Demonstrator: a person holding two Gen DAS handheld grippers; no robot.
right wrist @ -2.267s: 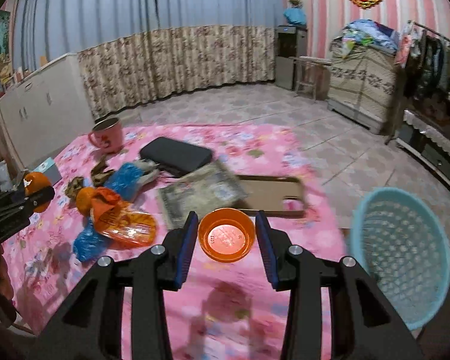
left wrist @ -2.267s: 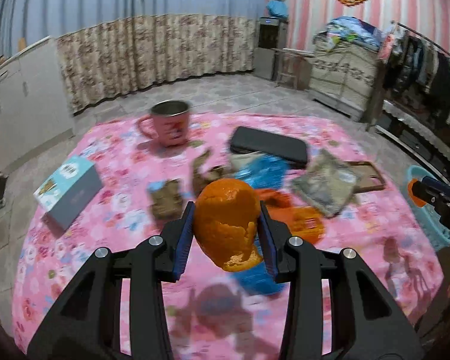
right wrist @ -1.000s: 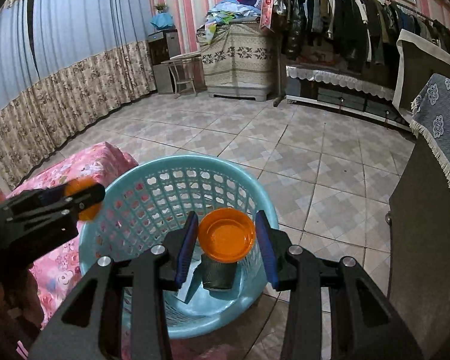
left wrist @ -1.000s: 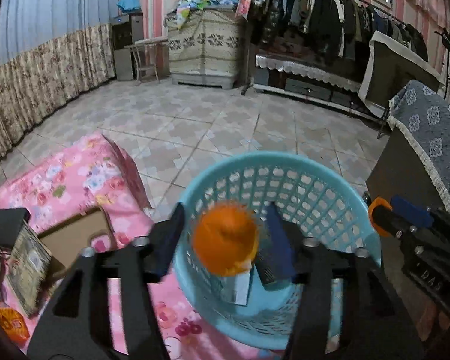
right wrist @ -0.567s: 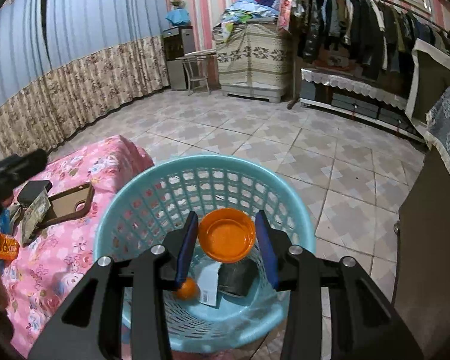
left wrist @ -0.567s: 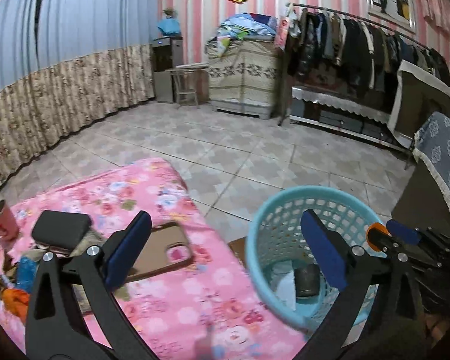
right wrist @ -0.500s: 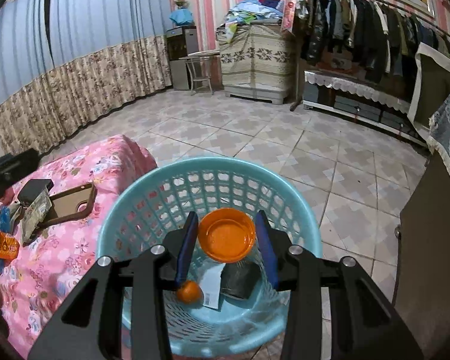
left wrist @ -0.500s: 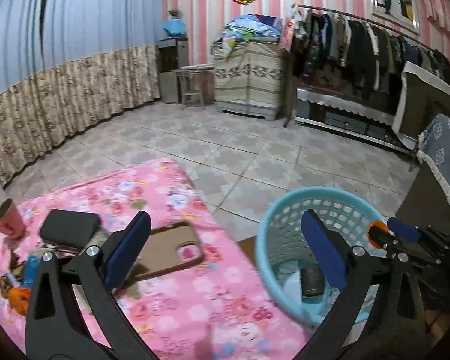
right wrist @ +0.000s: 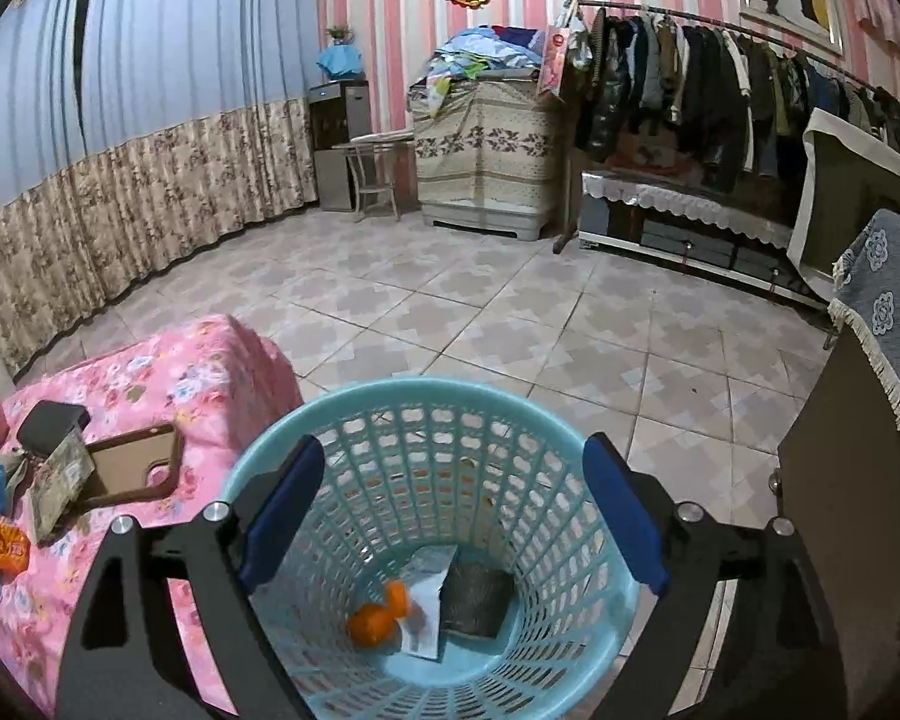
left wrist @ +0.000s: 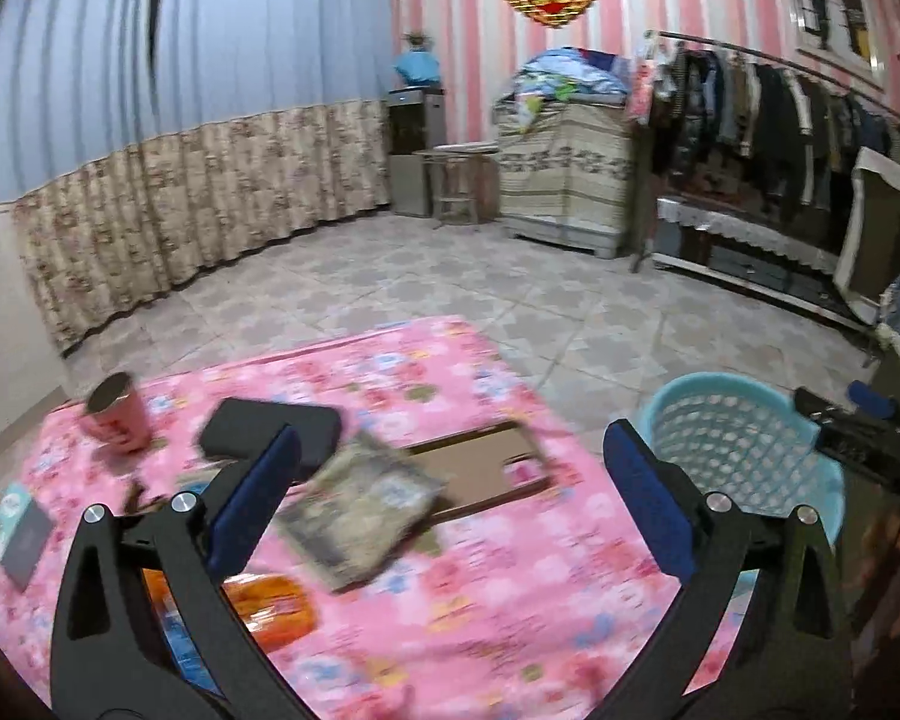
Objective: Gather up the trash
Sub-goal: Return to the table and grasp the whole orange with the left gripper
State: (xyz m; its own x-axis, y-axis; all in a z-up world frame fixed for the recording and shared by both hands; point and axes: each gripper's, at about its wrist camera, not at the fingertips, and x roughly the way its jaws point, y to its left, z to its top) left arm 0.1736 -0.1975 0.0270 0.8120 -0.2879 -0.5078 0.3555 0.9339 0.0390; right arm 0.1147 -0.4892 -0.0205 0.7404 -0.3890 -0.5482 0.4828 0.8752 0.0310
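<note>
Drop done: my right tool (right wrist: 450,516) hangs over the basket (right wrist: 390,402), jaws just sprung wide with nothing between them; orange scraps (right wrist: 381,615), a paper and a dark wrapper lie at the bottom. My left tool (left wrist: 450,498), wide open and empty, faces the worktop (left wrist: 450,600). More trash waits there: an orange wrapper (left wrist: 270,603) and blue scraps. Next I must pick those out among a cup (left wrist: 117,414), a black case (left wrist: 270,429) and a phone case (left wrist: 480,471), likely keepers
</note>
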